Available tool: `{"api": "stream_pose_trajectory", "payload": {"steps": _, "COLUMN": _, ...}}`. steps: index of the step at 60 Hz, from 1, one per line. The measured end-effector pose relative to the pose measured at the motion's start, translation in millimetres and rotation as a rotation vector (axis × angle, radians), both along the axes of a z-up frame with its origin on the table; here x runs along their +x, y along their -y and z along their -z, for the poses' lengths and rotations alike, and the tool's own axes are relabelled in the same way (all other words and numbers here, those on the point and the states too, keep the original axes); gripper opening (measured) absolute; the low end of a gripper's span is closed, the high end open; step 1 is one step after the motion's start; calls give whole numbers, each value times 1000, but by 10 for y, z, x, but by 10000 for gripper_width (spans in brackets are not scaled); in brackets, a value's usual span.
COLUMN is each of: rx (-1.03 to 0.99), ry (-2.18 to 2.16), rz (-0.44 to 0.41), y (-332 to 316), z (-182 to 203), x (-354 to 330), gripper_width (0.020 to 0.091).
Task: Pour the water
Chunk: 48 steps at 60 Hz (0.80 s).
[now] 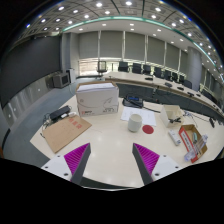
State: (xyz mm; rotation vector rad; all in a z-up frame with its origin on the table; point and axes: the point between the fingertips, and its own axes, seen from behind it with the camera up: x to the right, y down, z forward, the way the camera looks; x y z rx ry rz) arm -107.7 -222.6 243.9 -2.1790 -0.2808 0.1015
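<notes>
Tongs (109, 163) spread wide, nothing between the purple pads, over white surface (108, 140). Ahead, a small pale cup (135, 122) stands upright, long axis vertical, plain, no readable label, beside a red lid (148, 128). Beyond: white box (97, 98), writing illegible

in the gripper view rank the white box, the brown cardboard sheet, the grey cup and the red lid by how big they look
1. white box
2. brown cardboard sheet, nearer the camera, so unsure
3. grey cup
4. red lid
</notes>
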Motion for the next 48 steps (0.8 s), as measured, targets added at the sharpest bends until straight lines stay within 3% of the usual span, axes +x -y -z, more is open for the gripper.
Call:
{"api": "stream_pose_trajectory", "payload": {"steps": 13, "rx": 22, "ry": -6, "rz": -7, "y": 21, "z": 40, "x": 188, "gripper_width": 863}}
{"api": "stream_pose_trajectory", "payload": {"steps": 22, "rx": 20, "ry": -37, "rz": 39, "y": 70, "z": 166, "x": 613, "gripper_width": 861}}
{"api": "stream_pose_trajectory", "payload": {"steps": 48, "rx": 77, "ry": -16, "rz": 269, "y": 60, "z": 717, "x": 3116, "gripper_width": 863}}
